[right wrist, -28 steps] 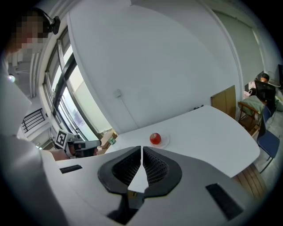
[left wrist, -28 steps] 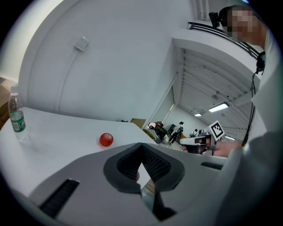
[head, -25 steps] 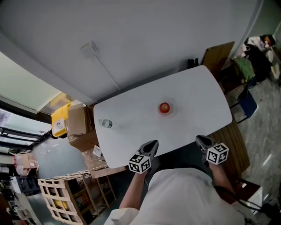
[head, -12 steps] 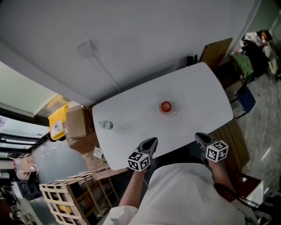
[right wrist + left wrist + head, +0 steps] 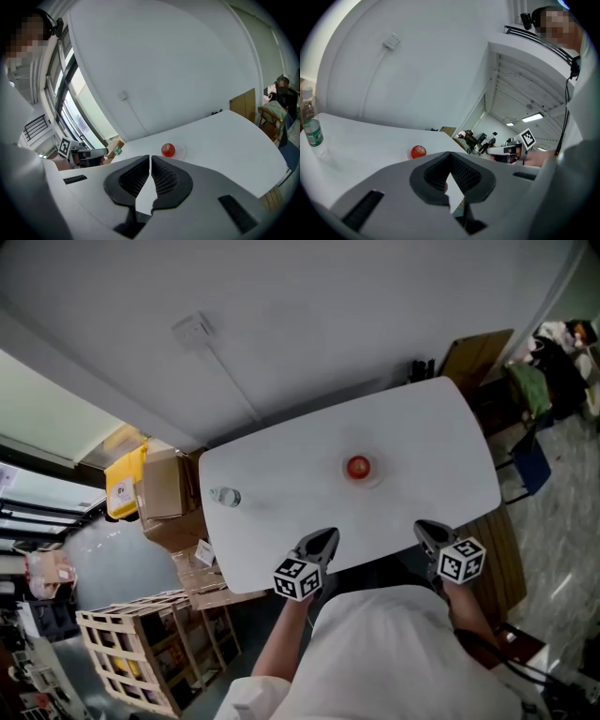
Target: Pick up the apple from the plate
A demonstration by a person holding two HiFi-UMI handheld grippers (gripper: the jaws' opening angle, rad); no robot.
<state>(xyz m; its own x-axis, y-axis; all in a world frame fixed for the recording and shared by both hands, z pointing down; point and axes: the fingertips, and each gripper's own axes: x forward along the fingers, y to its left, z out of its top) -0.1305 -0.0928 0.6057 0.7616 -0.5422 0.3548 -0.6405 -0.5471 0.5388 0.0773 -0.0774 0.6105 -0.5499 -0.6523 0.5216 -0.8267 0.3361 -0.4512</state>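
A red apple (image 5: 357, 466) sits on a small pale plate (image 5: 372, 475) near the middle of the white table (image 5: 281, 484). It also shows in the left gripper view as the apple (image 5: 418, 151) and in the right gripper view as the apple (image 5: 168, 150) on the plate (image 5: 180, 151). My left gripper (image 5: 323, 540) and right gripper (image 5: 425, 529) hover over the table's near edge, well short of the apple. Both hold nothing. The left gripper (image 5: 450, 156) has its jaws shut, and the right gripper (image 5: 150, 159) has its jaws together too.
A clear water bottle (image 5: 225, 496) stands at the table's left end. Cardboard boxes (image 5: 167, 498), a yellow box (image 5: 124, 484) and a wooden crate (image 5: 141, 652) lie on the floor to the left. A chair (image 5: 530, 465) and a leaning wooden board (image 5: 478, 357) are at the right.
Both grippers have edged a little forward over the table's near edge, still shut. The apple and bottle have not moved.
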